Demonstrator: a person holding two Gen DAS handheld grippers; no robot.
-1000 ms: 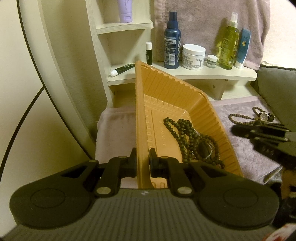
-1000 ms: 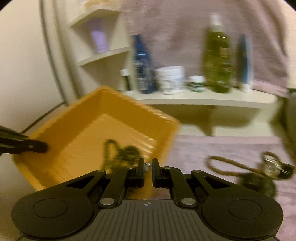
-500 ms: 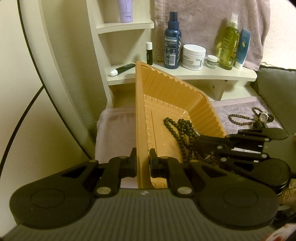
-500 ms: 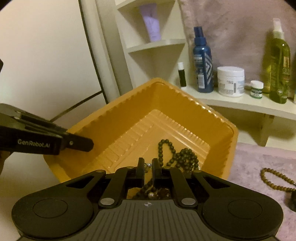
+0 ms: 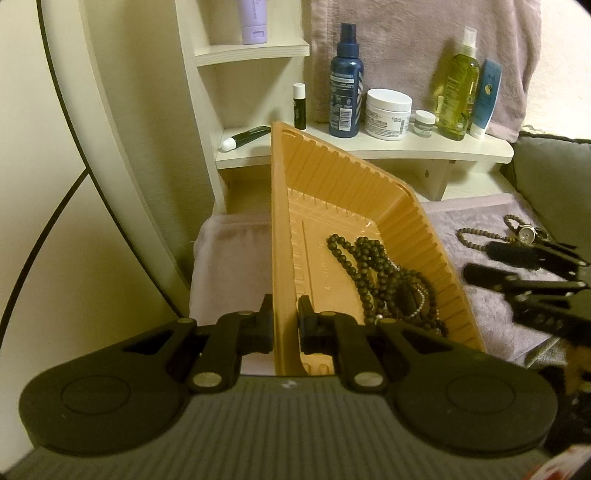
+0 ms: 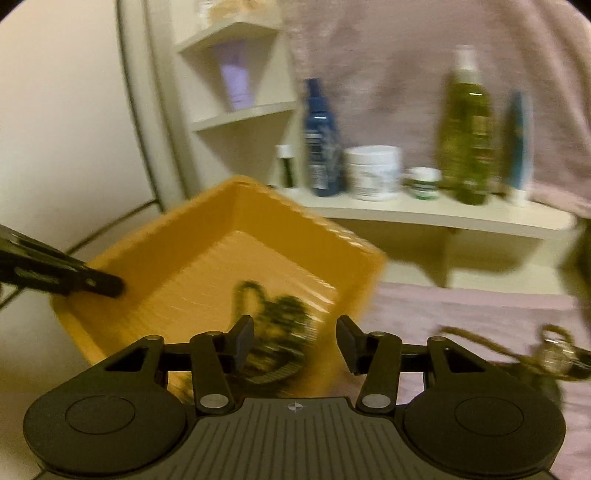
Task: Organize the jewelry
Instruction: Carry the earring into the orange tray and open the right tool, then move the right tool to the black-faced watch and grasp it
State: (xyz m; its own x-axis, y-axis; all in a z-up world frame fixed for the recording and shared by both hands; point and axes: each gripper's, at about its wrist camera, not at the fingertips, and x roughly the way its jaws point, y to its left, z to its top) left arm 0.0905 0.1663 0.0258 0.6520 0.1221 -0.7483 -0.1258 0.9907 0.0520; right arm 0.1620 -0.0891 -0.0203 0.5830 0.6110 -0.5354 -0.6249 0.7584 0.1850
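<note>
Two pieces remaining: I'm eyeing the limp bead bracelet (image 5: pixel 476 236); right gripper (image 6: pixel 295 345) jaws have just been opening, empty; left gripper (image 5: pixel 286 321) clenching the tray (image 5: pixel 369 192) rim.

One orange tray (image 5: pixel 369 192), one beaded bracelet (image 5: pixel 476 236), one wristwatch (image 5: pixel 526 233), two spray bottles (image 5: pixel 345 81), two jars (image 5: pixel 388 114), three tubes (image 5: pixel 253 18).

You see a cream wooden shelf (image 5: pixel 424 149) carrying a dark blue spray bottle (image 5: pixel 345 83), a white cream jar (image 5: pixel 388 112), a small white-lidded pot (image 5: pixel 424 123), a yellow-green pump bottle (image 5: pixel 458 88) and a blue tube (image 5: pixel 484 98). A lilac tube (image 5: pixel 252 18) stands on a higher shelf, before a mauve towel (image 5: pixel 406 44).
</note>
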